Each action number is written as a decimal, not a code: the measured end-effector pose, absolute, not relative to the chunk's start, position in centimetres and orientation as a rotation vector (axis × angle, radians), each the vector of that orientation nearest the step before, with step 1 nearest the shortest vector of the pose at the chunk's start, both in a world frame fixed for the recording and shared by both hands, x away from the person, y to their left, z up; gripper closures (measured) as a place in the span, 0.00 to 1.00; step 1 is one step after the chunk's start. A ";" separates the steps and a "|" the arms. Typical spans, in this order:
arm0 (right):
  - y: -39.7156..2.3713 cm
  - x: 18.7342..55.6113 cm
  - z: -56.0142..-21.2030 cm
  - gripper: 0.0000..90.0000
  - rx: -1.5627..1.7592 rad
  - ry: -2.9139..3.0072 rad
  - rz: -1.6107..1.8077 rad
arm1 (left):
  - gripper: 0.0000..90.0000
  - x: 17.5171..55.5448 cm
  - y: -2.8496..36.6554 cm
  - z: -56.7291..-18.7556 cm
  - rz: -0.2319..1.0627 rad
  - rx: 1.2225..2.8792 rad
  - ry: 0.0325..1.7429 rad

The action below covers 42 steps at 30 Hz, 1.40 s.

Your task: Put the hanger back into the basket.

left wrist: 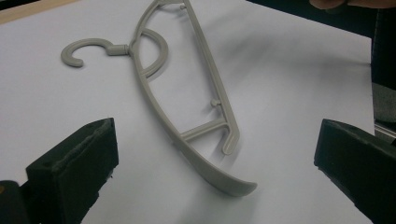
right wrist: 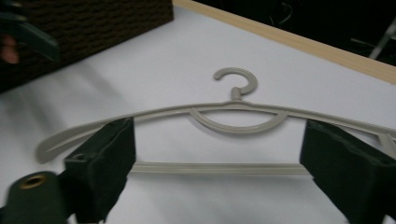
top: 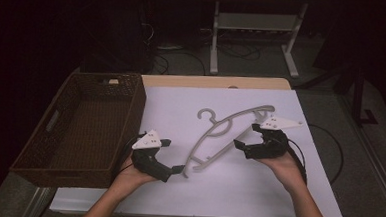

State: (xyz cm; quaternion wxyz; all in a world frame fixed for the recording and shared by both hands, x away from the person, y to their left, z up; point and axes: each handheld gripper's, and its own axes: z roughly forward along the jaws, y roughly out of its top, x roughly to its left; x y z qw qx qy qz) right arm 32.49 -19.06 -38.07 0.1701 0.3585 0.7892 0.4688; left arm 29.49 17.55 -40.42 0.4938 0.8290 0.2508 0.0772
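A grey plastic hanger [top: 214,122] lies flat and diagonal on the white table cover, with its hook toward the far side. My left gripper [top: 174,156] is by the hanger's near end, its jaws wide apart. In the left gripper view, the hanger's [left wrist: 219,179] tip lies on the cover between the jaws of that gripper [left wrist: 217,140], and nothing touches it. My right gripper [top: 244,135] is at the hanger's right side. In the right gripper view, its jaws [right wrist: 219,133] straddle the hanger [right wrist: 233,109] and its lower bar, and the pads do not press on it.
A dark woven basket [top: 129,135] stands at the table's left, close to my left hand, and it looks empty. It also appears in the right gripper view as the basket [right wrist: 93,18] at the top left. The wooden table edge [top: 207,81] runs along the far side. Metal frame legs stand beyond it.
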 end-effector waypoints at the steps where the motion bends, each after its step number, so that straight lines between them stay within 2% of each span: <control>1: -19.0 32.8 -38.0 0.17 1.033 2.245 1.317 | 0.00 29.5 17.6 -40.4 0.187 2.010 0.610; 2: -19.0 32.8 -38.0 0.17 1.033 2.245 1.317 | 0.00 29.5 17.6 -40.4 0.187 2.010 0.610; 4: -18.8 34.0 -38.1 0.27 1.056 2.254 1.281 | 0.00 29.5 17.6 -40.4 0.184 2.007 0.610; 5: -18.8 34.0 -38.1 0.27 1.056 2.254 1.281 | 0.00 29.4 17.6 -40.4 0.183 2.006 0.610; 6: -18.7 34.9 -38.1 0.38 1.061 2.264 1.253 | 0.00 29.4 17.6 -40.4 0.183 2.006 0.610; 7: -18.6 35.3 -38.1 0.44 1.072 2.263 1.233 | 0.00 29.4 17.6 -40.4 0.180 2.005 0.611; 8: -18.6 35.3 -38.1 0.44 1.072 2.263 1.233 | 0.00 29.5 17.6 -40.4 0.179 2.006 0.610; 10: -18.6 36.2 -38.1 0.55 1.091 2.264 1.219 | 0.00 29.5 17.7 -40.4 0.177 2.004 0.610; 11: -18.5 37.4 -38.2 0.66 1.132 2.266 1.183 | 0.00 29.5 17.8 -40.4 0.175 2.004 0.613; 12: -18.5 37.4 -38.2 0.66 1.132 2.266 1.183 | 0.00 29.5 17.8 -40.4 0.175 2.004 0.613; 13: -18.7 38.6 -38.4 0.75 1.167 2.269 1.157 | 0.00 29.5 17.8 -40.3 0.169 1.998 0.614; 19: -19.7 41.9 -39.3 0.95 1.259 2.264 1.045 | 0.00 29.6 17.8 -40.4 0.165 1.999 0.613; 22: -20.2 42.8 -39.5 0.99 1.278 2.252 1.020 | 0.00 29.6 17.7 -40.4 0.160 1.995 0.612; 33: -21.2 47.2 -41.0 0.99 1.301 2.304 0.785 | 0.00 29.6 17.4 -40.4 0.147 2.003 0.599; 42: -21.3 48.1 -42.1 0.99 1.309 2.363 0.657 | 0.00 29.5 17.2 -40.5 0.135 2.005 0.597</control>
